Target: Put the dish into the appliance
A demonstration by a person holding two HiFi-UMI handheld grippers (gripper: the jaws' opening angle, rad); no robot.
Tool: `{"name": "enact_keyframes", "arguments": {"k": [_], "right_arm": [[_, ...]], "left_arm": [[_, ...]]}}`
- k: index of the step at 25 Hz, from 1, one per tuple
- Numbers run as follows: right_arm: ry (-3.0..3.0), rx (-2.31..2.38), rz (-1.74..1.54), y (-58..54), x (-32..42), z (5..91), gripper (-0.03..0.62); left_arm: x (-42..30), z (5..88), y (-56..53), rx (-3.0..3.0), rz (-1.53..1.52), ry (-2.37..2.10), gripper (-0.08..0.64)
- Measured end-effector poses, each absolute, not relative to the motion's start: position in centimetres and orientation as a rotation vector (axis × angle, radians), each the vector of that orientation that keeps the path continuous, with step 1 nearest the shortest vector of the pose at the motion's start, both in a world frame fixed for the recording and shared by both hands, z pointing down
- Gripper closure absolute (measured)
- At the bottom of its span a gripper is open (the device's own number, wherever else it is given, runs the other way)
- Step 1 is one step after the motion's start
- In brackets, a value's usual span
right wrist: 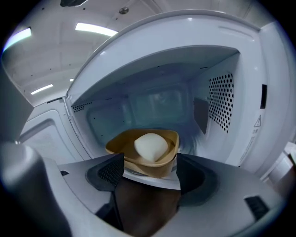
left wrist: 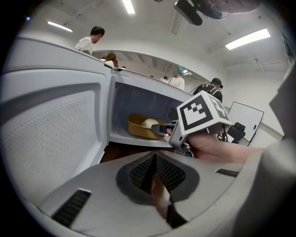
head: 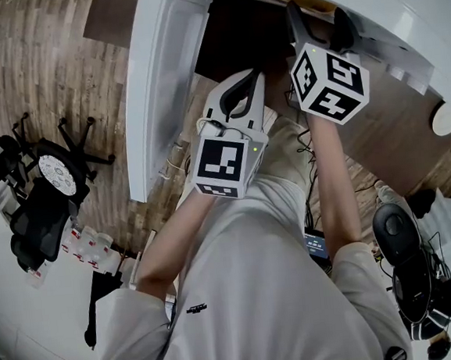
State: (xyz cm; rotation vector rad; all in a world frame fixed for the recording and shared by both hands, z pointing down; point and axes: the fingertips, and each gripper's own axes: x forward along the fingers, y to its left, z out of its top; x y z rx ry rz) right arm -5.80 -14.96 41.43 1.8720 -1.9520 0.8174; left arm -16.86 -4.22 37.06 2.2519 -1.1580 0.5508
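The yellow dish (right wrist: 149,162) sat on the floor inside the white microwave (right wrist: 231,92). A soft white lump (right wrist: 151,146) lay in it. The microwave door (left wrist: 51,125) stood wide open. The right gripper (right wrist: 149,159) was loose, its jaws wide apart, one on each side of the dish. The left gripper (left wrist: 155,162) was squeezed tight on nothing, just outside.

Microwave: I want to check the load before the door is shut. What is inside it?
Inside the microwave sits a tan dish holding one white rounded lump. Nothing else shows; the floor under and behind the dish is covered by it.
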Motion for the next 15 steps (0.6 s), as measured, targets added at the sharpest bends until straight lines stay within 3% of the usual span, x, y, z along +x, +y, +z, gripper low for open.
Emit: {"name": "enact_keyframes", "arguments": {"k": [15], "right_arm": [[-1.92, 1.904, 0.828, -16.3, -5.1, 41.6, 0.241]], "left_arm": [[-17.4, 36.7, -4.2, 2.253, 0.552, -1.169, 0.563]]}}
